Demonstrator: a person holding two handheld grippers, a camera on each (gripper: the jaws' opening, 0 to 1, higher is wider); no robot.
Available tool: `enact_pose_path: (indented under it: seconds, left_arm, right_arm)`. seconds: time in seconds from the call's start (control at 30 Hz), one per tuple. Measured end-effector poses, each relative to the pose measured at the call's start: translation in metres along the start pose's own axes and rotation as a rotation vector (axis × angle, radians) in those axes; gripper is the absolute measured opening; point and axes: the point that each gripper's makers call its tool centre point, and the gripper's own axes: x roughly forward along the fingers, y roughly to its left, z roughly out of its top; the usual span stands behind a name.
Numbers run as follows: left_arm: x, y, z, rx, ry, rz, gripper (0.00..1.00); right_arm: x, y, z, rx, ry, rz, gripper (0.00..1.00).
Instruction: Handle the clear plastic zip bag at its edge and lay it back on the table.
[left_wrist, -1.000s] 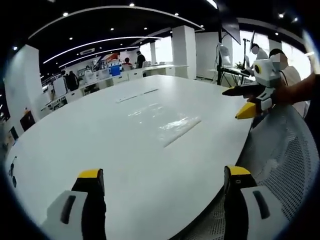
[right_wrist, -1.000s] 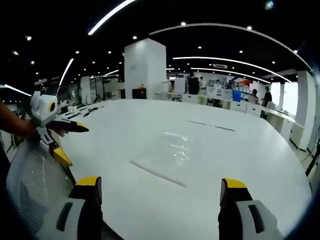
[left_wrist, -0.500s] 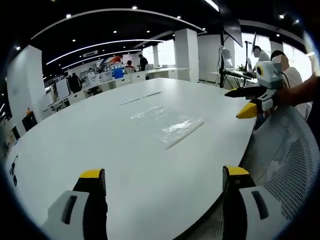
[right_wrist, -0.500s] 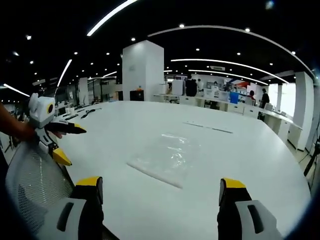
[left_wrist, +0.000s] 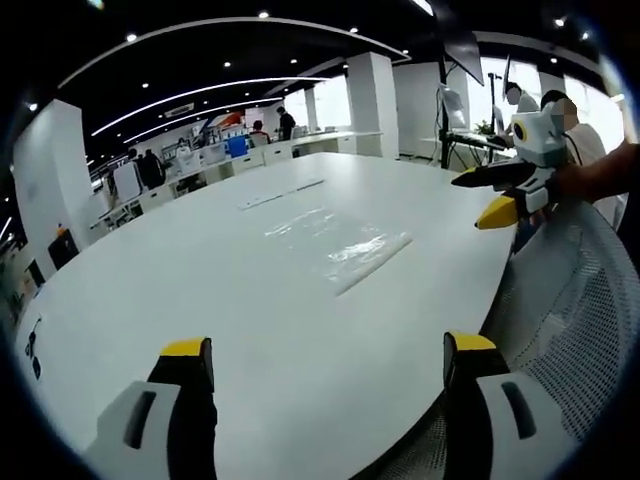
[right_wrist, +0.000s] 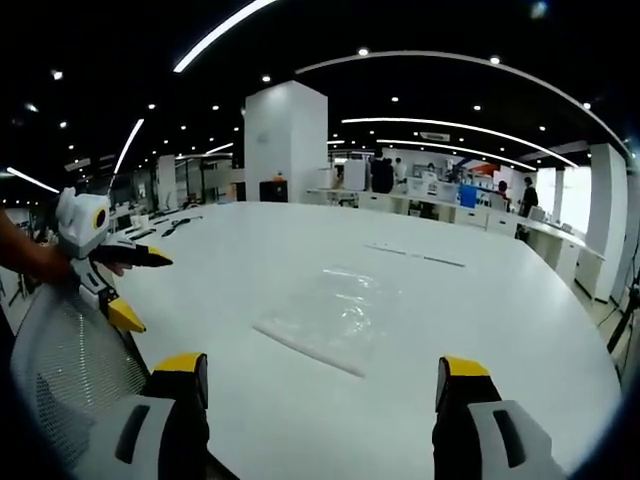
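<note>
The clear plastic zip bag (left_wrist: 335, 240) lies flat on the white table (left_wrist: 200, 290), a good way ahead of both grippers. My left gripper (left_wrist: 325, 365) is open, its yellow-tipped jaws wide apart near the table's near edge with nothing between them. In the right gripper view the bag (right_wrist: 335, 315) lies ahead of the jaws, its zip edge nearest. My right gripper (right_wrist: 320, 375) is open and empty. Each gripper also appears in the other's view: the right gripper (left_wrist: 505, 195) at the right over the chair, the left gripper (right_wrist: 105, 275) at the left, both held by hands.
A white mesh chair back (left_wrist: 565, 300) stands at the table's near edge, seen again as mesh chair (right_wrist: 75, 360). Thin strips (left_wrist: 280, 192) lie on the table beyond the bag. Desks, a white pillar (right_wrist: 285, 145) and people stand in the office behind.
Both views shifted only slightly; the bag lies where it was and both grippers stay open.
</note>
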Motion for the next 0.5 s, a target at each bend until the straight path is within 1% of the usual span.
enact_pose_path:
  seconds: [0.23, 0.4, 0.5]
  left_arm:
    - [-0.0016, 0.002, 0.0022, -0.003, -0.008, 0.014, 0.94]
    - [-0.0029, 0.0014, 0.0023, -0.003, -0.005, 0.015, 0.93]
    - [-0.0023, 0.0013, 0.0004, -0.004, 0.003, 0.011, 0.93]
  right_arm:
    - [0.0003, 0.001, -0.0018, -0.003, 0.014, 0.0, 0.94]
    - [0.001, 0.0017, -0.0034, -0.007, 0.022, 0.002, 0.94]
    - [0.0017, -0.0013, -0.0054, -0.009, 0.029, -0.006, 0.94]
